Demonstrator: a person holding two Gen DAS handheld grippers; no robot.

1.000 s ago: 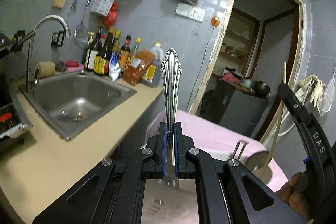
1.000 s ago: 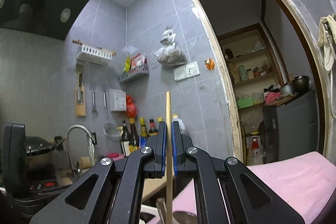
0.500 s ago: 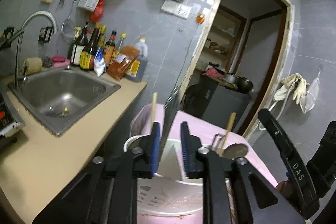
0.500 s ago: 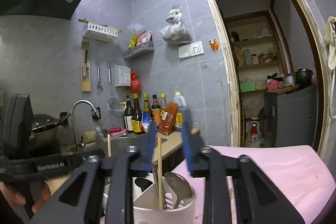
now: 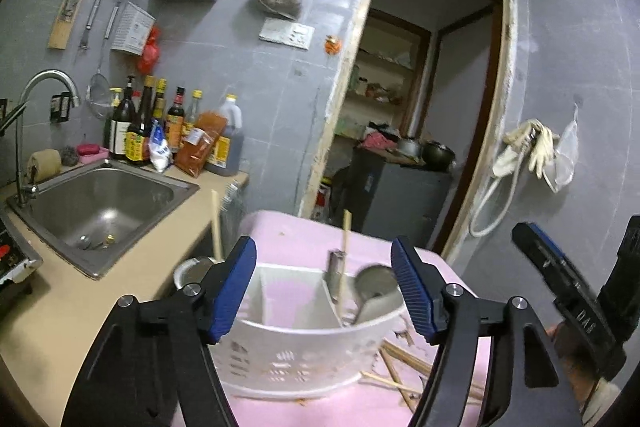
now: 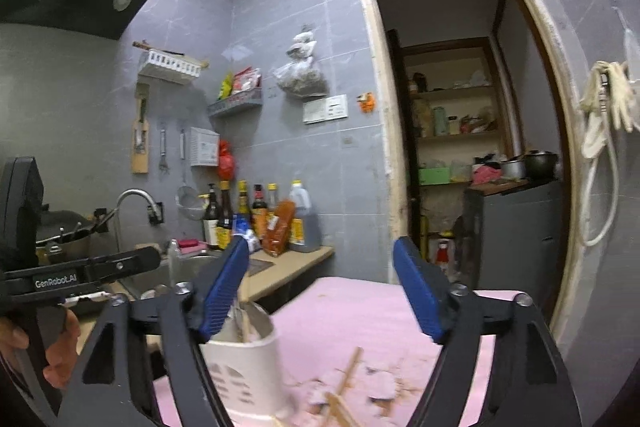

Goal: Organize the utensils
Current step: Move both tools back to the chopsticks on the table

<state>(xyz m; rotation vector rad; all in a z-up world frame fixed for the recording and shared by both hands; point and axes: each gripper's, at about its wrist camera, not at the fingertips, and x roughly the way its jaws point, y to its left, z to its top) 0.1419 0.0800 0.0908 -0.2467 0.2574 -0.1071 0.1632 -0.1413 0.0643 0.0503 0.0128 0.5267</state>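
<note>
A white plastic utensil holder (image 5: pixel 304 351) with compartments stands on the pink cloth (image 5: pixel 320 407). It holds a wooden chopstick (image 5: pixel 343 267), another chopstick (image 5: pixel 216 223) at its left, a metal fork handle (image 5: pixel 334 267) and a spoon (image 5: pixel 374 287). My left gripper (image 5: pixel 324 287) is open and empty just in front of the holder. My right gripper (image 6: pixel 320 291) is open and empty to the right of the holder (image 6: pixel 248 371). Loose chopsticks (image 5: pixel 400 367) lie on the cloth beside the holder; they also show in the right wrist view (image 6: pixel 344 383).
A steel sink (image 5: pixel 100 203) with a tap is set in the beige counter (image 5: pixel 60 307) to the left. Sauce bottles (image 5: pixel 168 131) stand against the grey tiled wall. A doorway (image 5: pixel 420 107) opens behind the pink-covered table.
Both grippers opened: the left let go of the metal fork and the right let go of the chopstick, and both now stand in the holder. Both grippers drew back.
</note>
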